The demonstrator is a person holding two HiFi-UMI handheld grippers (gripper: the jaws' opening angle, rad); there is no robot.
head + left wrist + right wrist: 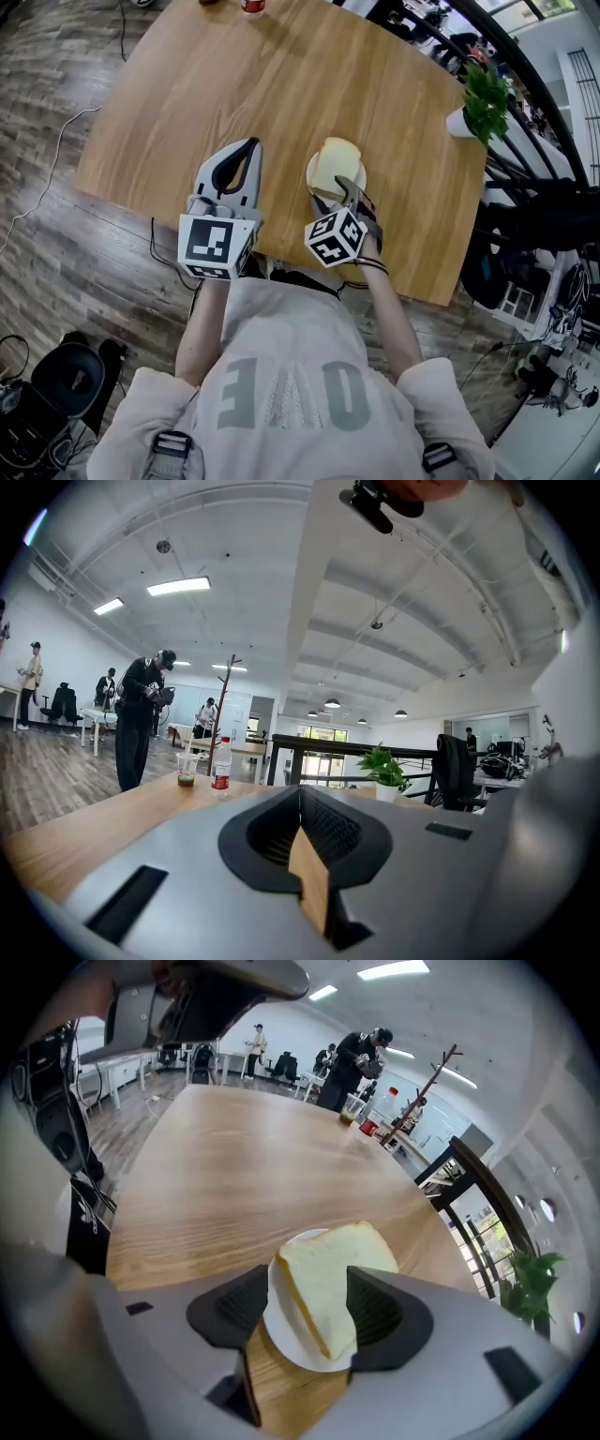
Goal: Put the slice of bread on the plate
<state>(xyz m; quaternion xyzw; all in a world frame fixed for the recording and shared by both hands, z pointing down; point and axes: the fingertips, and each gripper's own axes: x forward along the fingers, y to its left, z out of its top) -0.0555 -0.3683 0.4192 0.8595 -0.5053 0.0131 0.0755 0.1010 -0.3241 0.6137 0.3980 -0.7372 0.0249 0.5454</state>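
The slice of bread is already sat on the small white plate, with its far corner hung over the rim at roughly 1 o'clock in the right gripper view, so tbh the task looks basically done. The right gripper is spread wide, one pad at each side of the slice and neither pressed into it, so nothing is being gripped. The left gripper is parked at about 9 o'clock from the plate in the head view, clamped shut on nothing. What's probably left is the pull-out: the open jaws should be lifted up and back along their own line, not swung sideways, or the soft crust could get clipped and the slice dragged off the light plate. The wooden table is bare nearby, with a potted plant off at 2 o'clock.
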